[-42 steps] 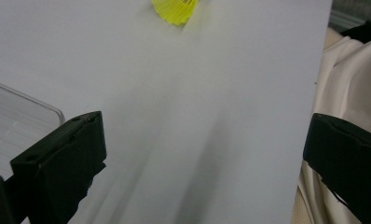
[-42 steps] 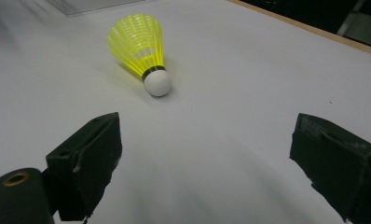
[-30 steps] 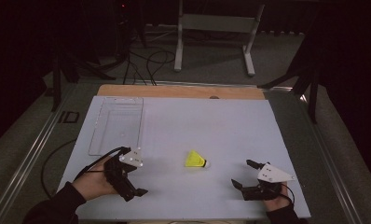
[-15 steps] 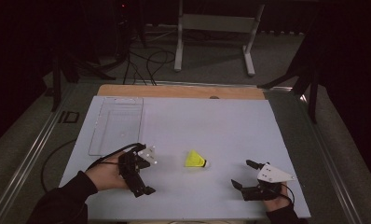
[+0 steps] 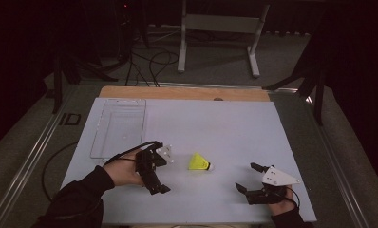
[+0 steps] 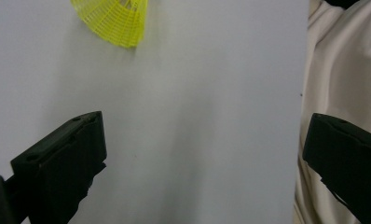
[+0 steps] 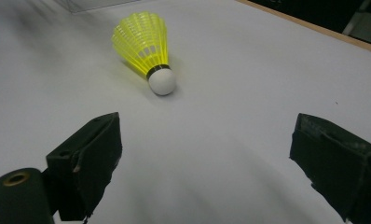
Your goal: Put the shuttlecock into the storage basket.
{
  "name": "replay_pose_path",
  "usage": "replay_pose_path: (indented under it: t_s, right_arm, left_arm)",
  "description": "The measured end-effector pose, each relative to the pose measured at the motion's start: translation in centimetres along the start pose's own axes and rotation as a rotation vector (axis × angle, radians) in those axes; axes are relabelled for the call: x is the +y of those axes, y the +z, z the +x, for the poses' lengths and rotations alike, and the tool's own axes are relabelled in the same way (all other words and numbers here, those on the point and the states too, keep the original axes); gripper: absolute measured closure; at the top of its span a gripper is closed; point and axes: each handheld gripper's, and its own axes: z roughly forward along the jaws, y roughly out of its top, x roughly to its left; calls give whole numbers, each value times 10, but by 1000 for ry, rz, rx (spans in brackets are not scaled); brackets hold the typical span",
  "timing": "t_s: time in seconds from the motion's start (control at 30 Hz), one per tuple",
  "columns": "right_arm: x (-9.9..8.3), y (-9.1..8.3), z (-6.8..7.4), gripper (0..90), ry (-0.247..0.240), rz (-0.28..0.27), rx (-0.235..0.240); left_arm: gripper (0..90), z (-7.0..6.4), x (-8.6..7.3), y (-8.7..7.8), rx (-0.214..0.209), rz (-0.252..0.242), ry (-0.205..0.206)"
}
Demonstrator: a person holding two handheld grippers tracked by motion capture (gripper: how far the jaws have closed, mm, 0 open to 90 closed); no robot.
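Left gripper: jaws spread wide, nothing between them. It sits low over the table, just left of the shuttlecock, with its jaws turned across the near side of the table rather than squarely at the shuttlecock. Right gripper: jaws also spread wide, empty, resting near the front right edge and pointing left toward the shuttlecock, clearly apart from it.

Shuttlecock: lies on its side between the two grippers, nearer the left one, yellow skirt toward the left, white cork toward the right. Nothing touches it.

Progress, judged from this layout: no grasp has been made. The left gripper appears to be on approach. Closing on the shuttlecock and lifting it remain. A clear tray lies at the back left of the table, empty as far as can be seen; it is a likely destination, though that is a guess.

View differences: the right gripper view gives the cork, the dark band and the ribbed skirt in full. The left gripper view catches just the mesh edge of the skirt at its top, plus a pale cloth at its right. The high view alone shows the tray whole, both forearms and the spacing between grippers.
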Motion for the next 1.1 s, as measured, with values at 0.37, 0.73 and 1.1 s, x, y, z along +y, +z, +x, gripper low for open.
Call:
replay_pose_path:
  t_s: [0.37, 0.73, 1.1]
  right_arm:
    - [0, 0, 0, 90, 0, 0, 1]
    - [0, 0, -1, 90, -3, -2, 5]
    - [-1, 0, -1, 90, -5, -1, 11]
  left_arm:
    - [25, 12, 20, 18, -19, 11, 16]
    - [65, 24, 40, 37, -27, 23, 38]
    - [220, 35, 51, 57, -34, 29, 46]
